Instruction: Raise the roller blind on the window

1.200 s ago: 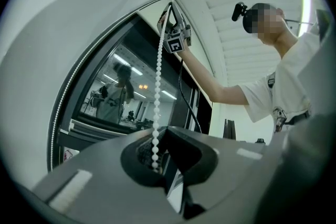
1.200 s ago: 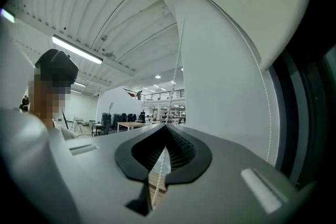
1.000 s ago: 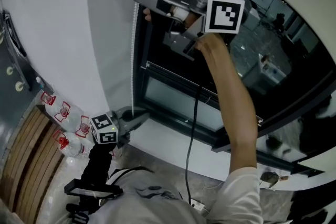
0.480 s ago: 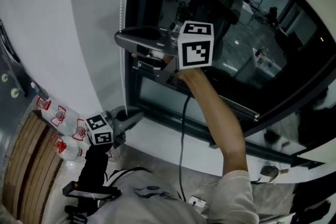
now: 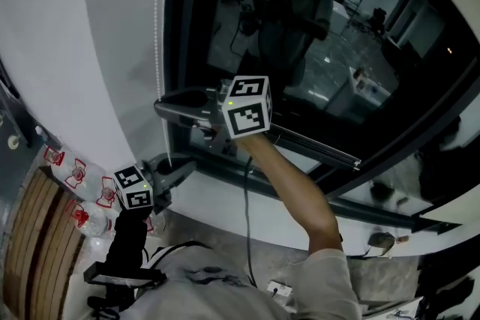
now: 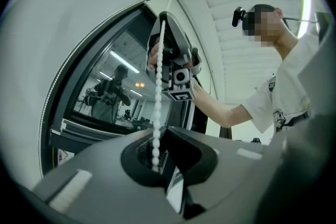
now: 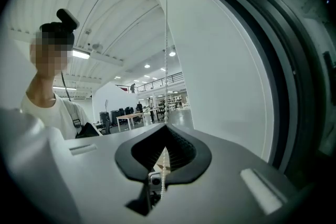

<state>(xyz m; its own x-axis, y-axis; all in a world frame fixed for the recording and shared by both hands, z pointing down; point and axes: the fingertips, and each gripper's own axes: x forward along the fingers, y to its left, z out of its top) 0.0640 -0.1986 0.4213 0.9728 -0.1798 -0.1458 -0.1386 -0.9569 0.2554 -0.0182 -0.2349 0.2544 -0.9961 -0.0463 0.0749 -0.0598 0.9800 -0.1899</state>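
A white bead chain [image 5: 158,26] hangs beside the dark window [image 5: 300,49], whose glass is uncovered where I can see it. My right gripper [image 5: 159,108] is shut on the chain at about mid-height. In the right gripper view the bead chain [image 7: 166,50] runs straight up from the closed right gripper [image 7: 166,126]. My left gripper [image 5: 189,163] sits lower, near the sill. In the left gripper view the bead chain [image 6: 158,86] drops straight from the right gripper [image 6: 164,18] into the hollow of the left gripper [image 6: 160,131]. The left jaws stand only slightly apart and are not pinching it.
A white sill [image 5: 225,198] runs under the window frame [image 5: 315,150]. Several water bottles [image 5: 75,172] with red labels stand at the lower left beside wooden slats [image 5: 30,228]. A white wall [image 5: 97,49] lies left of the chain. A black cable [image 5: 247,236] hangs from the right gripper.
My right gripper has come down the window with the chain in it, closing much of the distance to the left gripper. The left gripper has stayed by the sill.
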